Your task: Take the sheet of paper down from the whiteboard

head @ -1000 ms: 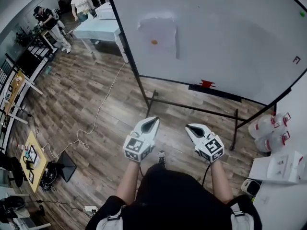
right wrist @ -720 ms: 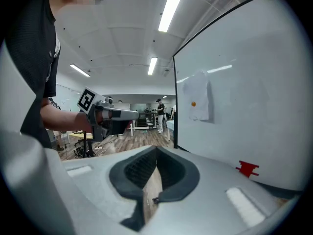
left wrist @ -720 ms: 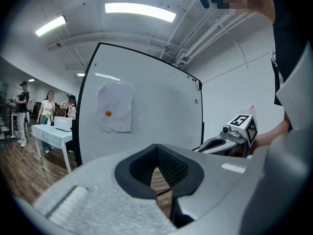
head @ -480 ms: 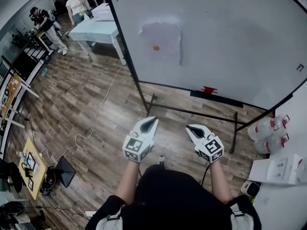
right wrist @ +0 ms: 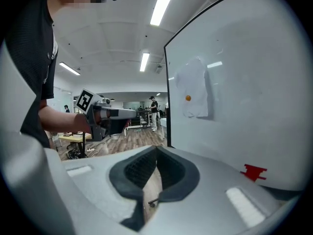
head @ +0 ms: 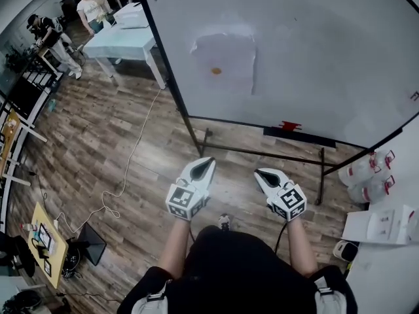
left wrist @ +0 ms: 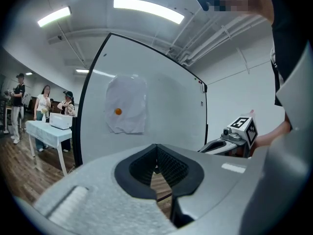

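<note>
Head view, looking steeply down: a person stands on a wooden floor [head: 118, 142] facing a large whiteboard [head: 327, 57] on a black frame. The sheet of paper [head: 226, 57] hangs on the left part of the board, well apart from both grippers, with open floor between.

A single round orange magnet [head: 216, 71] appears to pin the sheet, set left of its middle. The sheet's right edge throws a shadow, so that side seems to stand slightly off the board.

The left gripper [head: 208, 161] and right gripper [head: 259, 173] are held side by side near the person's body, pointing toward the board. In each gripper view the dark ribbed pads meet at the tips – both pairs of jaws are together with nothing between them. A small red object [head: 289, 125] sits on the board's lower ledge, to the right of the sheet.

Judged from this, the sheet is thin, very light and limp, and would crease or tear if tugged against the magnet. The sensible hold is a loose edge – the lifted right side or a lower corner – pinched gently between flat pads. The magnet is small, smooth and likely slippery; freeing it first, with the other gripper steadying the paper, should stop the sheet ripping or fluttering to the floor.
</note>
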{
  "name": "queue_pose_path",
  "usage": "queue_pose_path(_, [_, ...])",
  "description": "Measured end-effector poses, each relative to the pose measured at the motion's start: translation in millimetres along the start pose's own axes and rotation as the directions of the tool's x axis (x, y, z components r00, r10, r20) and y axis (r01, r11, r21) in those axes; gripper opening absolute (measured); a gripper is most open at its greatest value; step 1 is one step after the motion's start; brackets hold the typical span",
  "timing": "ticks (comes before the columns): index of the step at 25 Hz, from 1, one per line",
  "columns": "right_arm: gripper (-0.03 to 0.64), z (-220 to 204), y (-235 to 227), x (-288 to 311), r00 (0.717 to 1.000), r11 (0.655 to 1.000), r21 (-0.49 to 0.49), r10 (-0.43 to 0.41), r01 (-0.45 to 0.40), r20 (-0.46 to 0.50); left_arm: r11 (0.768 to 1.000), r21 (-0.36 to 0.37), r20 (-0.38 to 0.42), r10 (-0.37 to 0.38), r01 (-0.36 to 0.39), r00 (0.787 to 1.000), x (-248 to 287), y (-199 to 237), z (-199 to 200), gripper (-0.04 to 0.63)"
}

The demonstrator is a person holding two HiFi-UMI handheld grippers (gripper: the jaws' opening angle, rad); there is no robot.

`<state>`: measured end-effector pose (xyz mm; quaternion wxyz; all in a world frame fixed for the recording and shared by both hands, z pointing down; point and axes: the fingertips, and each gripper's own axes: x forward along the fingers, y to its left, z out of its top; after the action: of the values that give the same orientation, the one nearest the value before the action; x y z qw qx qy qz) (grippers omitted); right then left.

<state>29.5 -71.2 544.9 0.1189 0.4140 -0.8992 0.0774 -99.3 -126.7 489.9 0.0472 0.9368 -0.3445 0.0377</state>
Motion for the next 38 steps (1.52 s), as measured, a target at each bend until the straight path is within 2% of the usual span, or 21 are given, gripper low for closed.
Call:
queue_pose_path(11, [0.003, -9, -9, 49, 0.999, 0.998, 0.045, -0.045, 0.046, -0.023, 1.000, -0.006, -0.016, -0.011, 0.011, 1.000, 19, 66, -9, 0.009])
queue_pose_path(22, [0.003, 1, -32, 62, 0.996, 0.994, 0.065, -0.084, 0.085, -0.013, 0.999, 0.013, -0.005, -0.033, 0.033, 0.999, 41, 82, -2, 0.009])
queue_pose_path(26, [0.003, 7, -47, 66, 0.996, 0.994, 0.064, -0.092, 0.092, -0.002, 1.000, 0.007, -0.003, -0.023, 0.023, 1.000, 51, 90, 1, 0.009])
queue_pose_path(30, [0.003, 19, -68, 70, 0.994, 0.992, 0.063, -0.111, 0.110, 0.021, 0.999, 0.032, -0.004, -0.032, 0.033, 0.999, 65, 92, 11, 0.009])
queue_pose_path(38, [0.003, 39, -89, 87, 0.995, 0.996, 0.036, -0.088, 0.086, 0.037, 0.999, 0.038, 0.006, -0.012, 0.012, 1.000, 90, 107, 25, 0.009])
